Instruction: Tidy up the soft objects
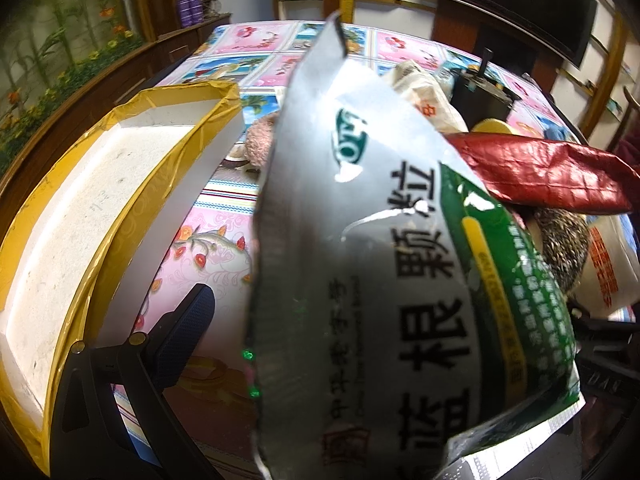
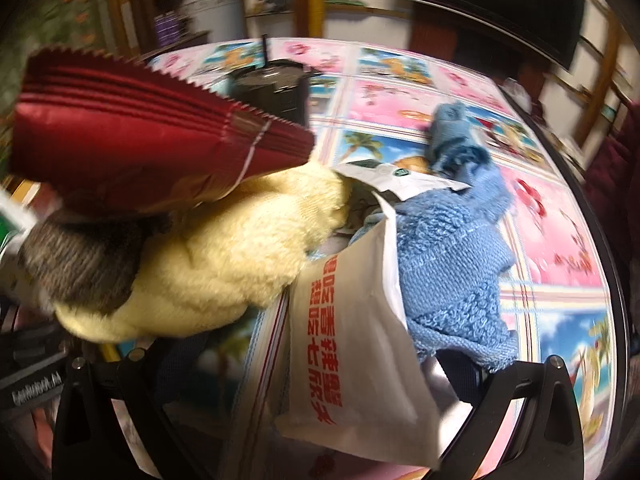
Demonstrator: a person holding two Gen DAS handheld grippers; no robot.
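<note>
A large silver and green foil bag [image 1: 360, 240] stands upright right in front of the left wrist camera. My left gripper [image 1: 320, 312] looks open: its left finger [image 1: 184, 340] stands clear of the bag's edge, and the bag hides the right finger. Behind it lie a red foil bag [image 1: 552, 172], a brown plush [image 1: 564, 248] and a pink plush [image 1: 260, 140]. My right gripper [image 2: 316, 360] is open around a white bag with red characters [image 2: 352, 340]. A yellow plush [image 2: 224, 256], the red foil bag [image 2: 140, 136] and a blue towel [image 2: 452, 264] crowd around it.
A white foam box with yellow tape on its rim [image 1: 100, 200] stands on the left of the table. A black container [image 2: 276, 88] stands behind the pile. The flowered tablecloth [image 2: 560, 240] runs to the table's dark right edge.
</note>
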